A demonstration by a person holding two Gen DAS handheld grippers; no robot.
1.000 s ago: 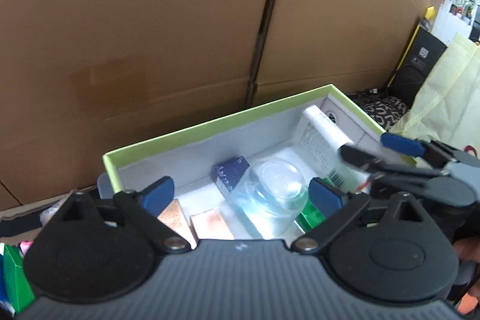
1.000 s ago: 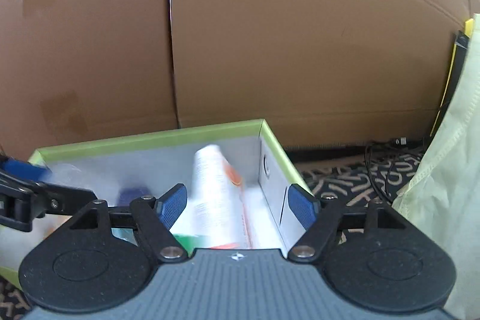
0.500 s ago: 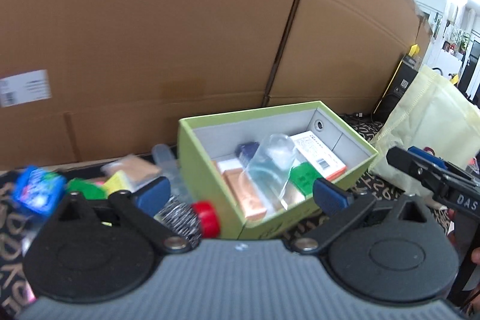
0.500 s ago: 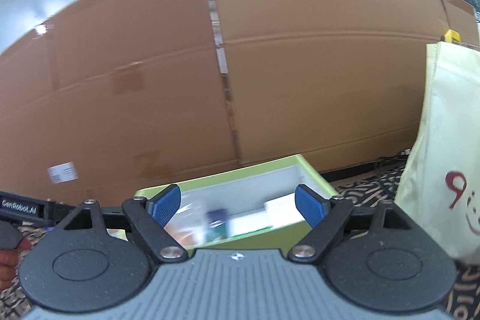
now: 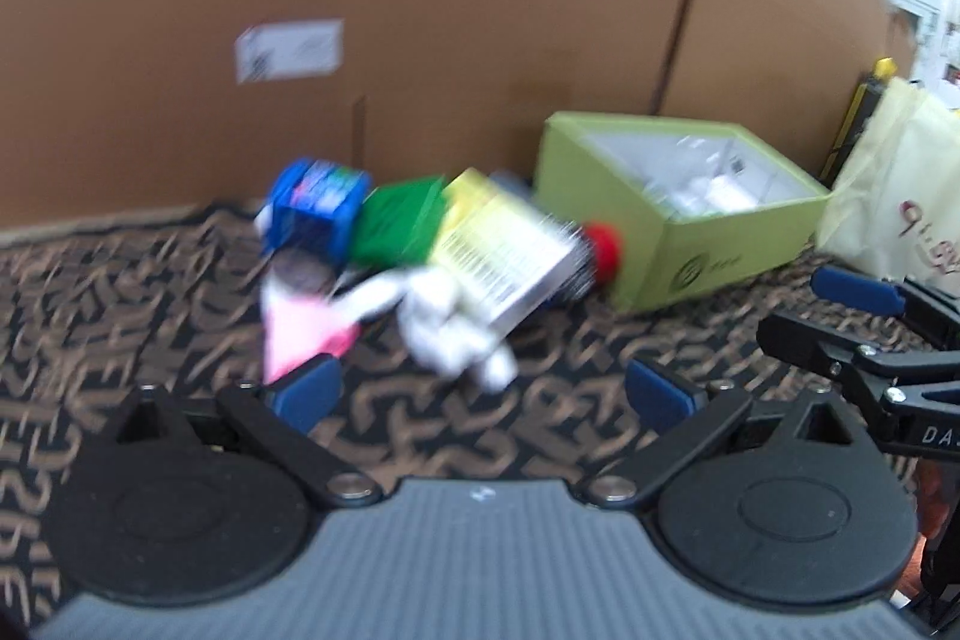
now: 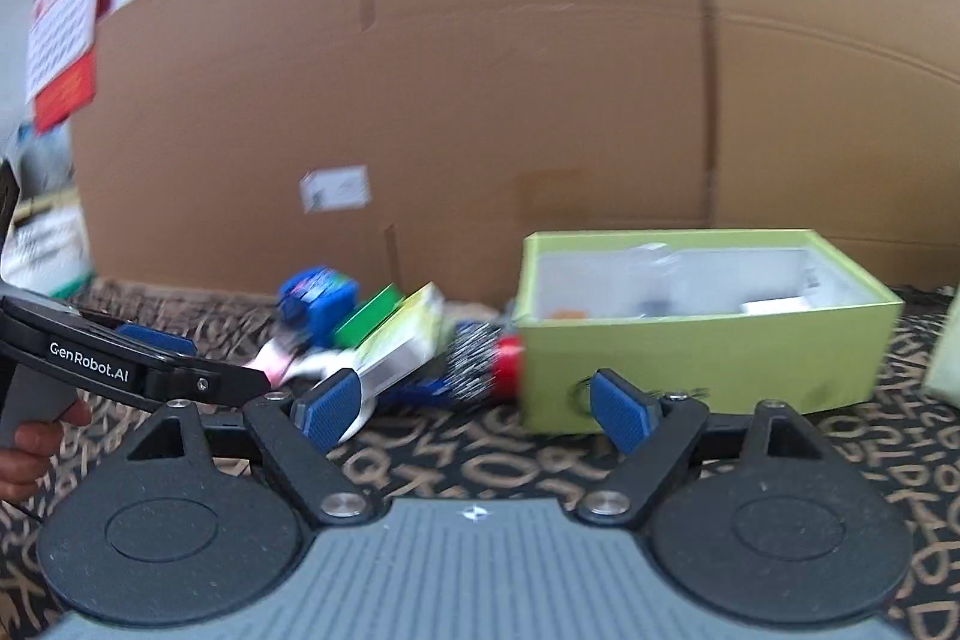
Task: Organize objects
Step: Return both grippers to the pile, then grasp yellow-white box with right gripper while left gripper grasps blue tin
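Both grippers are spread wide with nothing between the pads: left gripper [image 5: 480, 391] low in the middle of its view, right gripper [image 6: 474, 409] likewise in its own. Everything's pretty motion-blurred, fyi. The lime-green box [image 5: 726, 256] sits open-topped on the patterned rug [image 5: 540, 400] at center right, with a few pale items inside I can't make out. A loose pile lies just left of it: blue packet [image 5: 315, 202], green box [image 5: 399, 220], yellow-white carton with a barcode [image 5: 501, 250], something pink [image 5: 303, 334], white blurry stuff [image 5: 450, 334], plus a steel scrubber [image 6: 474, 358] and red cap [image 6: 510, 361] touching the box wall. Big cardboard sheets [image 6: 480, 100] fill the background, and a cream bag [image 5: 900, 172] stands at the right edge.
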